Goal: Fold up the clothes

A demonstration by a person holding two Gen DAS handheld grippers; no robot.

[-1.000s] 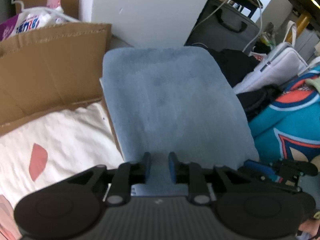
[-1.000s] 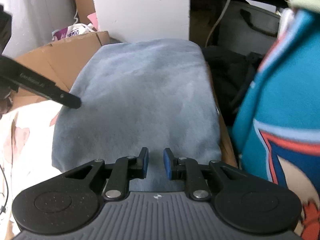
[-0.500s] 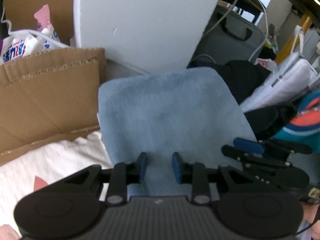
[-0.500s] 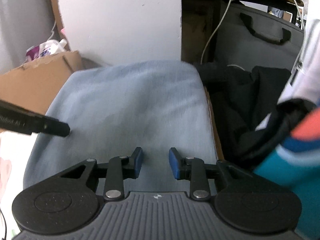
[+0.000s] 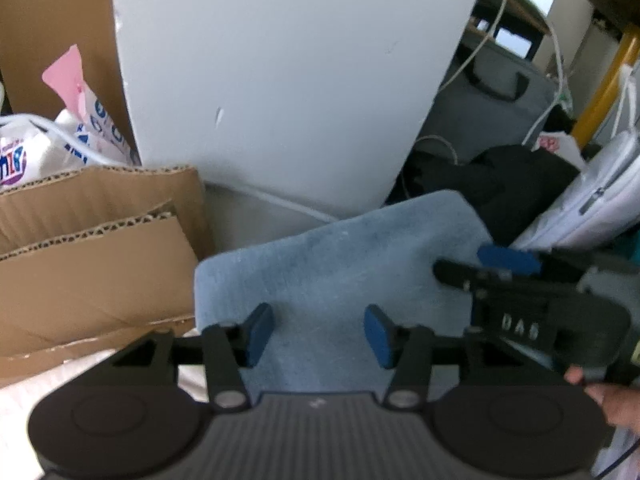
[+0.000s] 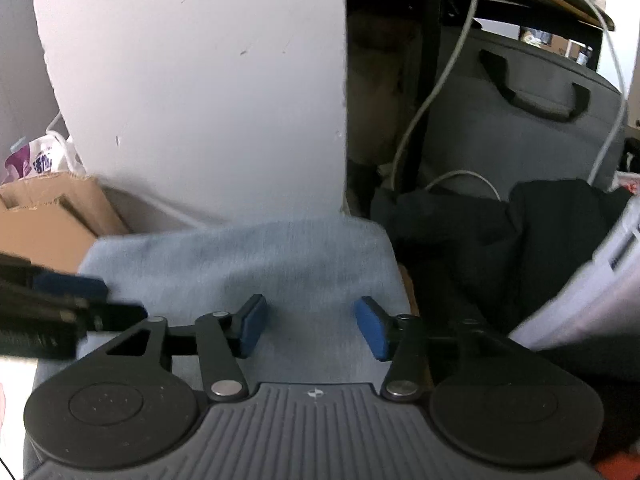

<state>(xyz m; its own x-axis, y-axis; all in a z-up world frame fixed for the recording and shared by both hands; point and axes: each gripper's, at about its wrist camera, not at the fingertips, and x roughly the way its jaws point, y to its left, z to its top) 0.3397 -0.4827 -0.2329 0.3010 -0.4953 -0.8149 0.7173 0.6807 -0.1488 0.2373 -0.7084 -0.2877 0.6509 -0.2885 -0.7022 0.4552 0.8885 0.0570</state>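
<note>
Both tongs—left (image 5: 319, 336), right (image 6: 311, 327)—have advanced, opening empty over the blue cloth (image 5: 340, 264); only left view shows fingers (image 5: 612, 394).

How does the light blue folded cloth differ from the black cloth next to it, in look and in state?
The light blue cloth lies flat and smooth with straight edges; the black cloth is a crumpled heap. The light blue cloth is pale and fuzzy; the black cloth is dark, with deep creases. Both grippers hover over the light blue cloth, none over the black cloth. Both are soft fabric lying side by side.
</note>
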